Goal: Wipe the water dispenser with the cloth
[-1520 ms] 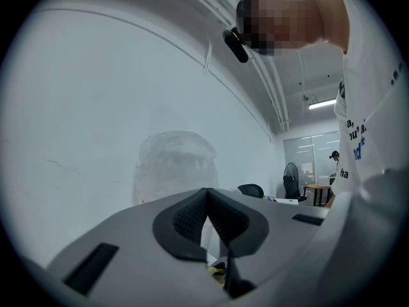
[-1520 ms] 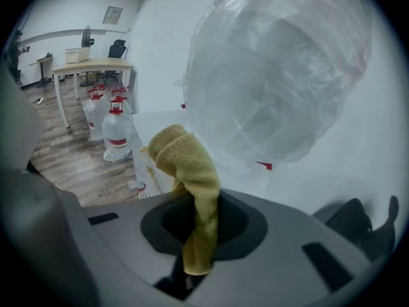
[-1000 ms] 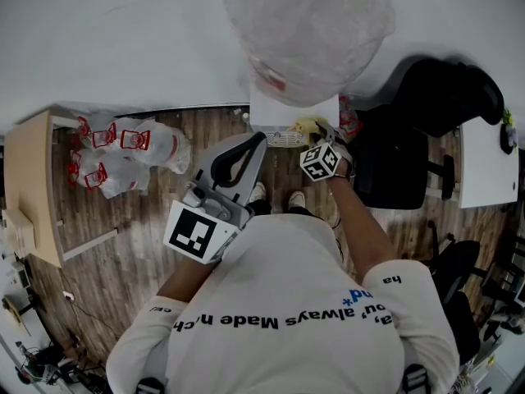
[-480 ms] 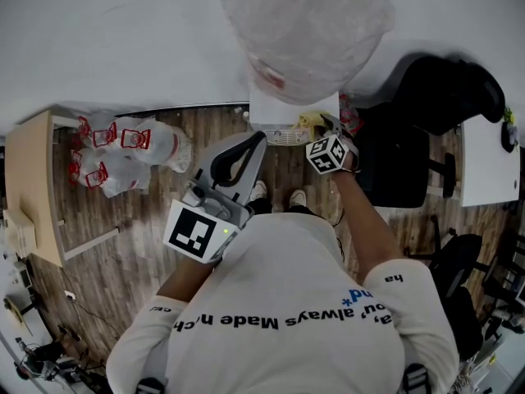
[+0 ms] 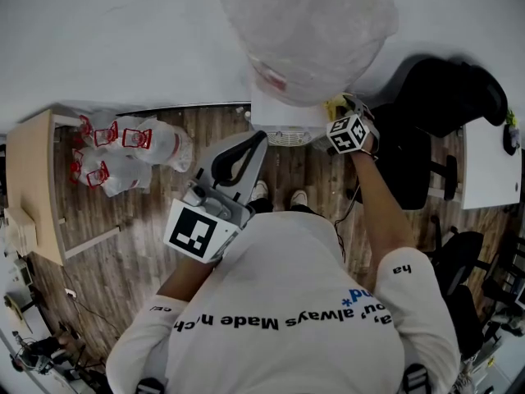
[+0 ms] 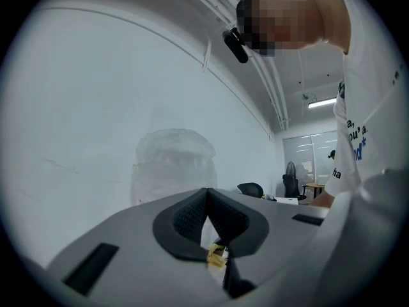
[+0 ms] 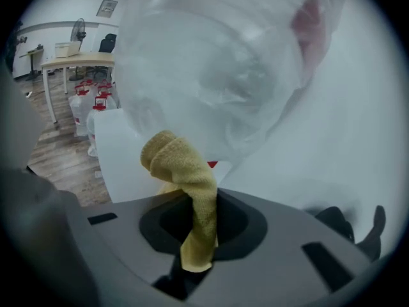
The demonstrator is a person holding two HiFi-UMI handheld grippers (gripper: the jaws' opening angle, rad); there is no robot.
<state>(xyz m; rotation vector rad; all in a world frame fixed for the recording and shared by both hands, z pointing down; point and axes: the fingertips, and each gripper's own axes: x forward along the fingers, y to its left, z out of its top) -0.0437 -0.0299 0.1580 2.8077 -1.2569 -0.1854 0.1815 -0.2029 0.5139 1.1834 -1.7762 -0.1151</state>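
Yellow cloth (image 7: 182, 165) in right claw (image 7: 192, 226)

Dispenser (image 5: 283, 117) mostly hidden under bottle (image 5: 308, 31); cloth (image 5: 335, 105) prob. part-hidden.

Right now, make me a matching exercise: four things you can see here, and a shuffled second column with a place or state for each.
1. yellow cloth
2. left gripper
3. water bottle
4. office chair

A. jaws together, empty
B. black, at the right in the head view
C. clamped in the right gripper
D. clear, atop the white water dispenser

Pairs: 1-C, 2-A, 3-D, 4-B
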